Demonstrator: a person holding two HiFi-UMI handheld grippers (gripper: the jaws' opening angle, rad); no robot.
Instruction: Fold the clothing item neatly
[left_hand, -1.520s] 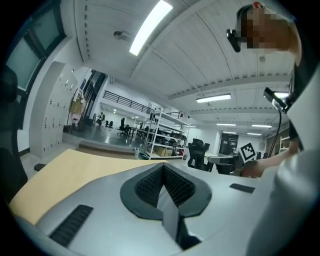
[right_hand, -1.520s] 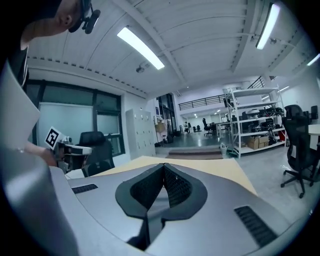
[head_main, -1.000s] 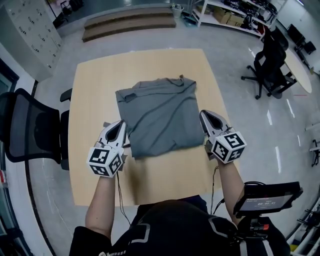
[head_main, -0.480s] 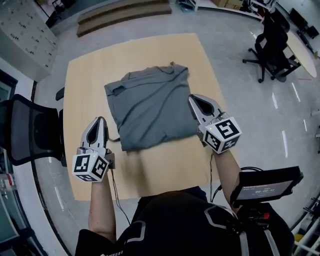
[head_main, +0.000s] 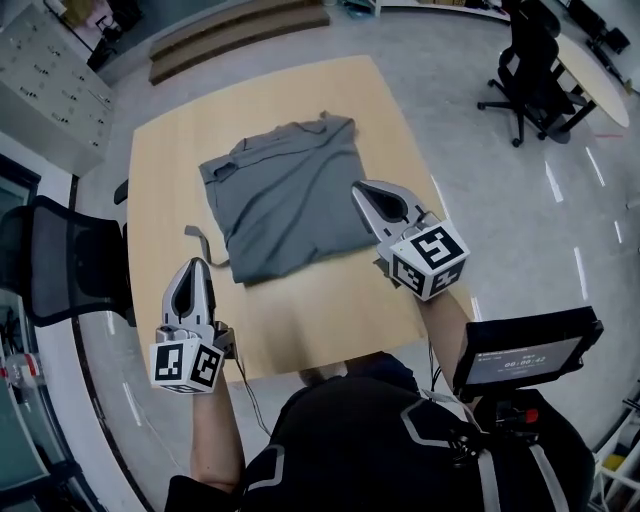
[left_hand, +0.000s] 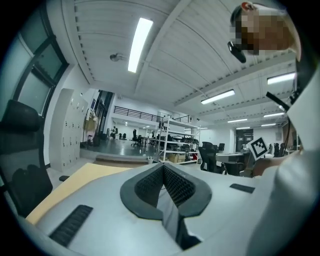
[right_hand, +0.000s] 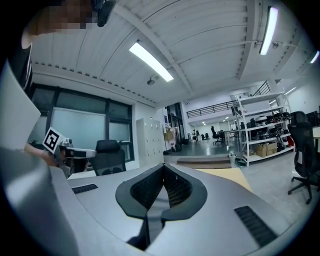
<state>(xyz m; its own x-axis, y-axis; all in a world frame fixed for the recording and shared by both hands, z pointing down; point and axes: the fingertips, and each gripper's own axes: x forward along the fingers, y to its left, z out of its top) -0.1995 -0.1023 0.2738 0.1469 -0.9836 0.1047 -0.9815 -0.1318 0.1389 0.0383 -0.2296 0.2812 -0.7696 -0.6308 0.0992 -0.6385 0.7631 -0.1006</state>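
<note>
the folded grey shirt (head_main: 280, 205) lies flat on the wooden desk (head_main: 330, 325). the left gripper (head_main: 195, 264) hovers apart from its near left corner and the right gripper (head_main: 359, 188) over its right edge, both with fingers (left_hand: 150, 186) closed together, gripping nothing.

The grey cloth shirt (head_main: 285, 195) lies flat on the light wooden table (head_main: 320, 320), folded into a rough, wrinkled rectangle. It sits near the tabletop's middle, skewed to the table's edges. Its neck end points toward the far edge, and fabric bunches at its far left corner.
</note>
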